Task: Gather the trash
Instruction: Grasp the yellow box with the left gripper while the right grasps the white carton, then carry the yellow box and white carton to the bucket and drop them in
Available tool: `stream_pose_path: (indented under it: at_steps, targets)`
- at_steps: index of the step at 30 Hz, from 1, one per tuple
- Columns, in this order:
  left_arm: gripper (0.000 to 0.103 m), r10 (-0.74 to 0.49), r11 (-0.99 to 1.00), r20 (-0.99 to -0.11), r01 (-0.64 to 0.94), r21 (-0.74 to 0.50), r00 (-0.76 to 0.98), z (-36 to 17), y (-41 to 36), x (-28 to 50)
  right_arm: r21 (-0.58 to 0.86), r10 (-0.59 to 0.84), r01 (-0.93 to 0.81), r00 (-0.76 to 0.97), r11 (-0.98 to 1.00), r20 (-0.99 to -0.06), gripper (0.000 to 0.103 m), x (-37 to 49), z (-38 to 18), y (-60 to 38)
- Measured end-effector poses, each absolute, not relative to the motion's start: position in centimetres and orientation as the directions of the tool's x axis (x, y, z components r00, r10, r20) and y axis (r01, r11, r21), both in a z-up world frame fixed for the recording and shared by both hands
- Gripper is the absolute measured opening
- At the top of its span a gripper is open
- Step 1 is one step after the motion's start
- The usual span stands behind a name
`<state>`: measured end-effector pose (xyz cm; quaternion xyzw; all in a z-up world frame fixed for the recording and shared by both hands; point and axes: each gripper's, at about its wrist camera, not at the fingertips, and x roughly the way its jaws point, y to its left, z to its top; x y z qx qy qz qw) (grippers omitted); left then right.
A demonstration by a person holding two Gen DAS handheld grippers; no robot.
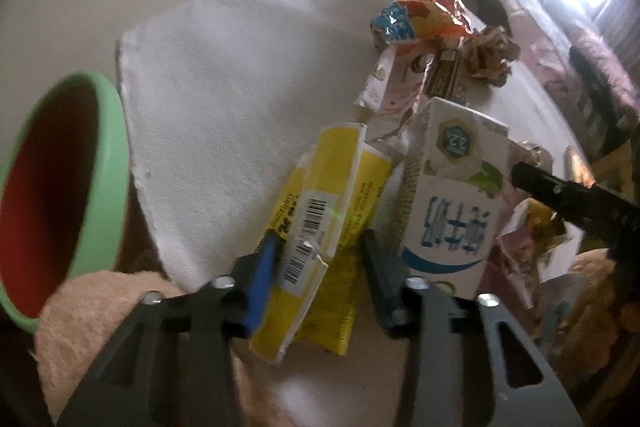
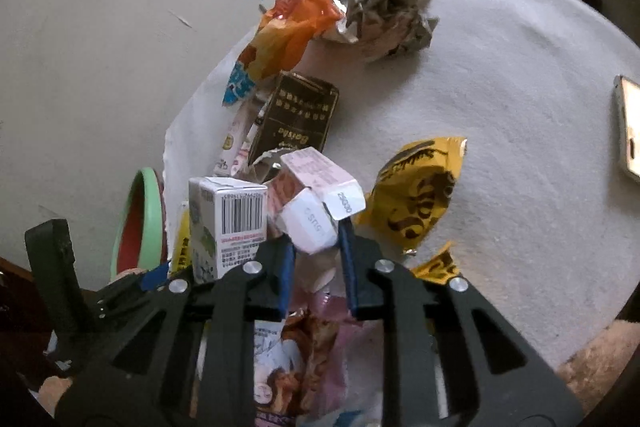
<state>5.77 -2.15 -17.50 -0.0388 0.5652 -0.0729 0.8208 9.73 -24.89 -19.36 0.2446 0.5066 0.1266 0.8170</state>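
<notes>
- Left wrist view: my left tongs (image 1: 318,247) point steeply down over the flattened yellow carton (image 1: 320,211), which lies between the two pads. The blue pad touches its barcode flap; the dark pad sits at its other edge, so I judge a grip closing rather than firm.
- The carton's long axis runs away from me, up the frame, in line with the tongs.
- The green-rimmed bin (image 1: 108,163) stands just off the counter (image 1: 224,75) edge to the left, with bare cloth between: that, I judge, is the open way out.
- The white milk carton (image 1: 452,203) crowds the right side, touching the yellow one.
- Right wrist view: my right tongs (image 2: 316,267) stand narrowly open around the corner of a crumpled pink-and-white box (image 2: 316,195); I cannot tell if the pads truly pinch it.
- The bin (image 2: 140,223) lies far left here, beyond the milk carton (image 2: 228,223), so the left hand is nearer it.
</notes>
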Motion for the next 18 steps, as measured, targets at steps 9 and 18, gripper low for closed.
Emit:
stream_pose_path:
  at_steps: [9, 18]
  targets:
    - [0.034, -0.152, 0.986, -0.871, 0.011, -0.166, 0.467, -14.3, -0.2, 4.7, 0.433, 0.322, 0.032, 0.619, 0.901, -0.716, 0.014, 7.2, -15.0, -25.9]
    - [0.034, -0.111, 0.991, -0.795, 0.004, -0.136, 0.596, -9.2, 1.6, 3.8, 0.314, 0.203, 0.015, 0.734, 0.949, -0.648, 0.013, 5.4, -10.3, -25.2]
